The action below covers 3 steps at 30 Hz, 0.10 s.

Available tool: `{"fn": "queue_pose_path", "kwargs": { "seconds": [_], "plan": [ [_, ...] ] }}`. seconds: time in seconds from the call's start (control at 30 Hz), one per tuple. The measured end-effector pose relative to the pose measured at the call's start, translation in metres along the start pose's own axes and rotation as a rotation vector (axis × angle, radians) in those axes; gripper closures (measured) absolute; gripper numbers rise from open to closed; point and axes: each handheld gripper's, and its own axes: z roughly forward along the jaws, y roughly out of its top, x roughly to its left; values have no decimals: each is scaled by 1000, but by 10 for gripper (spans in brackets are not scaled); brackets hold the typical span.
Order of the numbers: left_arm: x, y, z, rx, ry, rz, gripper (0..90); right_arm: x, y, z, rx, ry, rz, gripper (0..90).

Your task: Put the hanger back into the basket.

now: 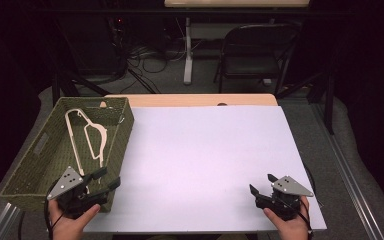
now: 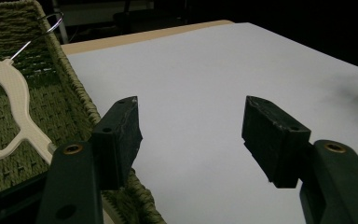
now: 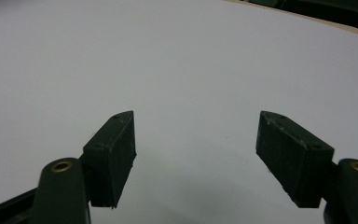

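I have the left hand-held gripper [image 1: 107, 179] at the near right corner of the woven basket [image 1: 40, 145], jaws spread wide with nothing between them. The cream hanger [image 1: 87, 137] lies flat inside the basket, its wire hook toward the far wall. My right hand-held gripper [image 1: 261, 184] waits over the bare white sheet [image 1: 205, 160] on the tabletop, also wide open and empty. I judge this the reach stage: next I must bring the left jaws over the rim, down onto the hanger's thin arm, and close.
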Motion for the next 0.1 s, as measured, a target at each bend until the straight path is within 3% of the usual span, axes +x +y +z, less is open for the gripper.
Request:
{"fn": "queue_pose_path", "kwargs": {
  "seconds": [0.1],
  "plan": [
    [0, 0, 0, -2, -4, -4, 351, 0, 0, -1, 3, -3, 0, 285]
  ]
}}
